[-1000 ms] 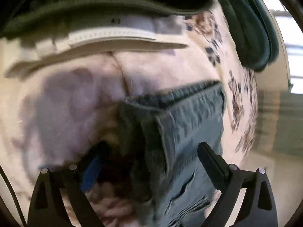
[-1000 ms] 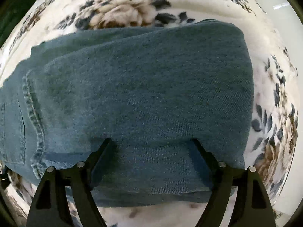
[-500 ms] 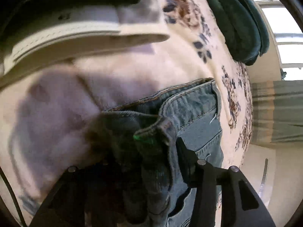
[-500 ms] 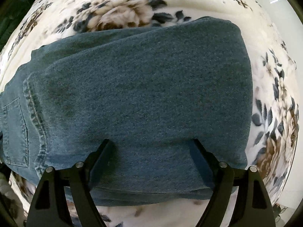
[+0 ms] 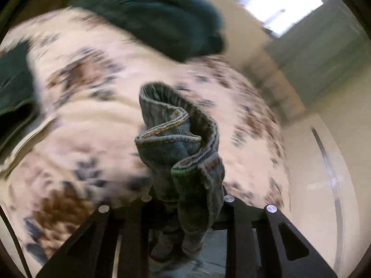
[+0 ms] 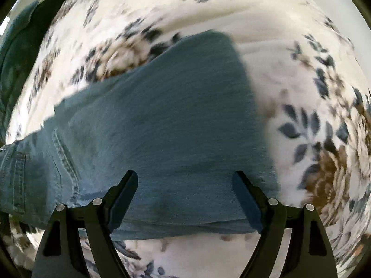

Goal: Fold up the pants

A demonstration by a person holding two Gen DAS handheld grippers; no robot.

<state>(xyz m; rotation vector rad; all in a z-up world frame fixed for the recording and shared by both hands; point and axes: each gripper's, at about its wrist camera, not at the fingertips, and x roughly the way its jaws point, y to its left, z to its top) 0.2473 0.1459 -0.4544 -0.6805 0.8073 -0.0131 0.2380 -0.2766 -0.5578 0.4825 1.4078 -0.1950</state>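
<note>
Left gripper (image 5: 185, 199): angled downward over the bed, low centre of the left wrist view. Its jaws have just been closing and now clamp a bunched fold of the jeans (image 5: 178, 143). The gathered denim, with its orange-stitched hem or waistband edge (which of the two cannot be told), rises from between the jaws towards the centre of the frame.

Right gripper (image 6: 185, 197): pointed steeply down at the bed, low centre of the right wrist view. Jaws spread wide; the two fingers (image 6: 123, 194) stand over the flat denim with nothing pinched between them. Contact with the cloth cannot be confirmed through the blur.

View differences: only the left wrist view shows the raised bunch, a window (image 5: 278, 4) at upper right and pale floor (image 5: 324, 162) at right. Only the right wrist view shows the jeans (image 6: 162, 127) lying flat across the floral bedspread (image 6: 313, 127), with a stitched pocket (image 6: 18, 180) at the left edge.

Count: one pair of jeans; two grippers; one floral bedspread (image 5: 81, 120); two dark green cloth masses in the left view, one at top centre (image 5: 157, 16), one at the left edge (image 5: 14, 88).
</note>
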